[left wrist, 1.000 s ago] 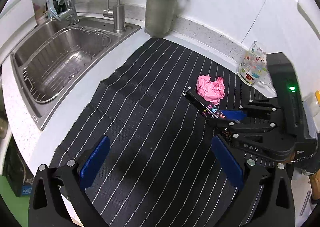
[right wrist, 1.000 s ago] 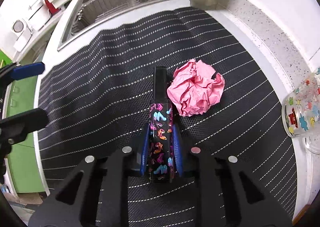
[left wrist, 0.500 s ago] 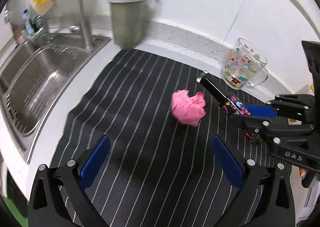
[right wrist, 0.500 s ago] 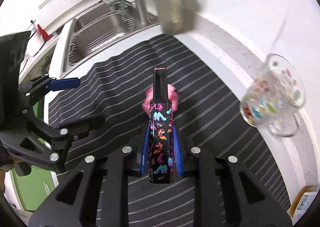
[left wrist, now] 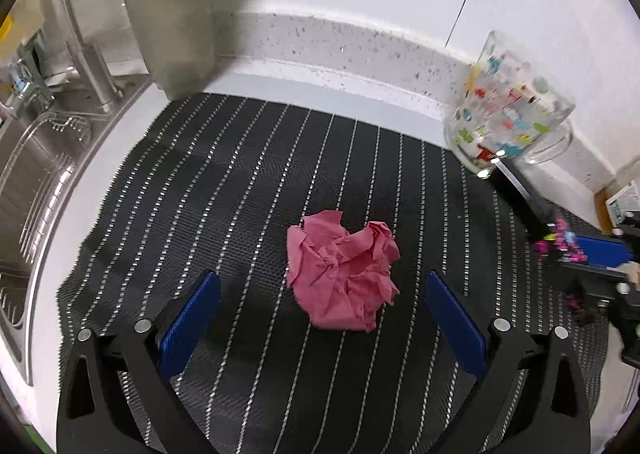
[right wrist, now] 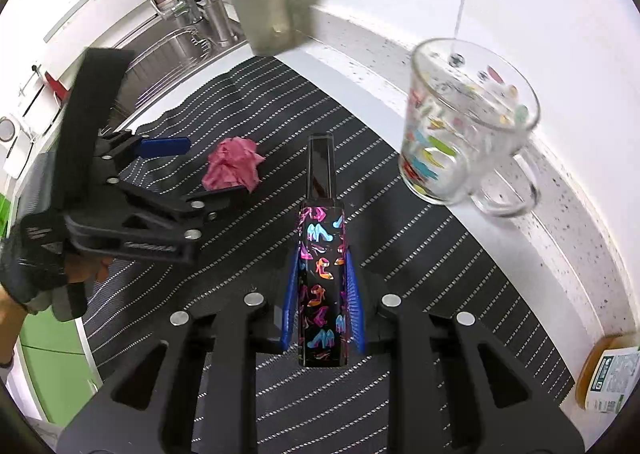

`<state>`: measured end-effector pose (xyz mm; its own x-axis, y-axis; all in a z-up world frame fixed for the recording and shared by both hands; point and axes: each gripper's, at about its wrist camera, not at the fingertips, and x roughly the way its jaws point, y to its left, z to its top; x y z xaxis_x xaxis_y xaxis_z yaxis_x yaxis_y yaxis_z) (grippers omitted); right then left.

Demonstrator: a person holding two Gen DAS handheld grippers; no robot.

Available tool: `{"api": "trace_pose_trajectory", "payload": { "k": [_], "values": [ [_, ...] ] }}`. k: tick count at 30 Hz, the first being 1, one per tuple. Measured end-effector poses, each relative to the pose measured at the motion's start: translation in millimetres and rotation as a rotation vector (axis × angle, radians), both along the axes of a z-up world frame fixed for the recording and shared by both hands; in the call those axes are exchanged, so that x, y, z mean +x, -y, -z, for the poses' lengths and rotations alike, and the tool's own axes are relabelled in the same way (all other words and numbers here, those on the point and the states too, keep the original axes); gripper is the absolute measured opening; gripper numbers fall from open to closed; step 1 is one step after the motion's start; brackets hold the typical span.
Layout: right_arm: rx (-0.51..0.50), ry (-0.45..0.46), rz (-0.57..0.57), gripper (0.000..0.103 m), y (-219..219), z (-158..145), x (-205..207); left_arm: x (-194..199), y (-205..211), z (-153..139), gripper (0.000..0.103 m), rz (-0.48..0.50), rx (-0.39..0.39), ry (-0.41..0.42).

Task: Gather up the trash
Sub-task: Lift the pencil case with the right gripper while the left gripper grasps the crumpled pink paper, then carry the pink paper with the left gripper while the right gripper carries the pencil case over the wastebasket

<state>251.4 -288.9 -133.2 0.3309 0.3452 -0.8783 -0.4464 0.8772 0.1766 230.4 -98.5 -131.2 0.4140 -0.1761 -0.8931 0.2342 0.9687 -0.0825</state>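
Since the earlier frame the left gripper (left wrist: pixel 320 318) has swung over the crumpled pink paper (left wrist: pixel 343 272), which now lies between its wide, just-narrowing jaws, untouched. The right gripper (right wrist: pixel 322 294) clamps the patterned tube (right wrist: pixel 321 266); the glass mug (right wrist: pixel 466 121) stands beyond its tip.

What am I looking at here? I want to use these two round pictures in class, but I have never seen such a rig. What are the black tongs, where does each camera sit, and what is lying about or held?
There is no robot: a person holds a two-finger gripper in each hand, each with a wide-angle camera looking along its fingers.

The left camera shows the left gripper open over a striped mat. Its jaws have just been closing a little, with a crumpled pink paper lying between them, not yet pinched.

The right camera shows the right gripper shut on a black tube printed with shoes. A gloved hand holding the left gripper appears at the side.

Near the wall stand a glass mug and a grey bin; a sink lies beyond the mat.
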Motion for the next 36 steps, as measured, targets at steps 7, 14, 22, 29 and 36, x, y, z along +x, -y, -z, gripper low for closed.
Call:
{"api": "trace_pose_trajectory", "payload": {
  "k": [7,14,22,29,36],
  "values": [
    [0.011,0.005,-0.011,0.022,8,1,0,0,4,8,0.044,-0.016,0.037,0.006],
    [0.025,0.035,-0.070,0.022,-5,-12,-12,-31,-11,-21,0.043,-0.040,0.014,0.052],
    [0.064,0.082,-0.230,0.022,-56,-34,-49,-113,-54,-72,0.043,-0.155,0.003,0.114],
    [0.101,0.113,-0.466,0.022,-140,-55,-117,-219,-122,-104,0.043,-0.353,0.033,0.144],
    [0.122,0.130,-0.714,0.022,-236,-69,-207,-338,-197,-113,0.043,-0.581,0.071,0.143]
  ]
}}
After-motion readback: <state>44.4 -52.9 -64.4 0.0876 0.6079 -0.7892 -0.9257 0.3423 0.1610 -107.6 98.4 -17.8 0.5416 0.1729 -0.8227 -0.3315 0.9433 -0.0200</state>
